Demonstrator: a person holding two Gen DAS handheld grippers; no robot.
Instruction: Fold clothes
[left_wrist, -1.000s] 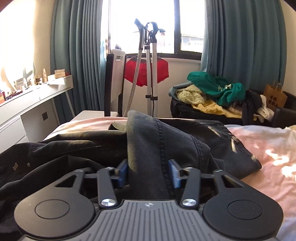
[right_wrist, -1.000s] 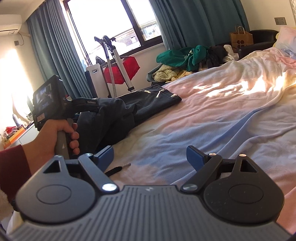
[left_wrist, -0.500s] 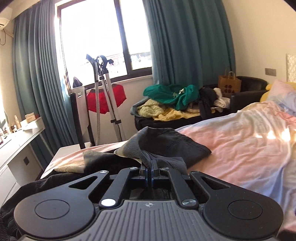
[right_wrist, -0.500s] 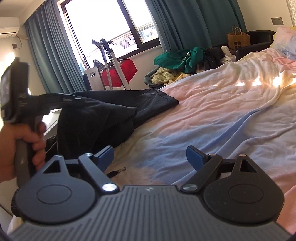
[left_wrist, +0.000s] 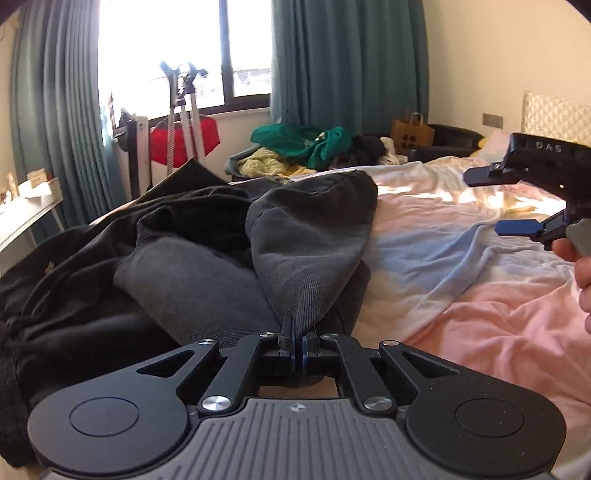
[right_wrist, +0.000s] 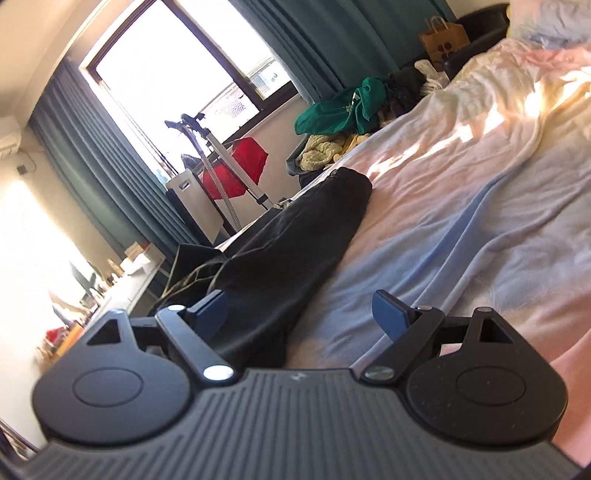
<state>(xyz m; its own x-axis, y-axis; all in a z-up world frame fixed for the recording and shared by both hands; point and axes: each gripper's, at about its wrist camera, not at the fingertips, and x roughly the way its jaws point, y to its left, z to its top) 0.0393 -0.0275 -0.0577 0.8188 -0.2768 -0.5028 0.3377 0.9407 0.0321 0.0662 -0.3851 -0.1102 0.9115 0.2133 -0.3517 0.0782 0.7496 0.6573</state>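
Clamping a fold of the dark grey trousers (left_wrist: 306, 240), the left gripper (left_wrist: 294, 338) has its jaws closed; trousers lie heaped on the bed (left_wrist: 461, 295). Right wrist view: right gripper (right_wrist: 303, 314) spread wide, empty, beside the trousers (right_wrist: 288, 258).

Can't really see where the left gripper (left_wrist: 294, 341) bites the dark jeans (left_wrist: 306, 243), the fold bunches right over the fingertips. The jeans run off the left wrist view's left edge too. The right gripper (left_wrist: 517, 201) is cut off at that view's right edge, hand mostly out of frame. Desk clutter (right_wrist: 74, 295) left of the jeans is blurry and blown out.
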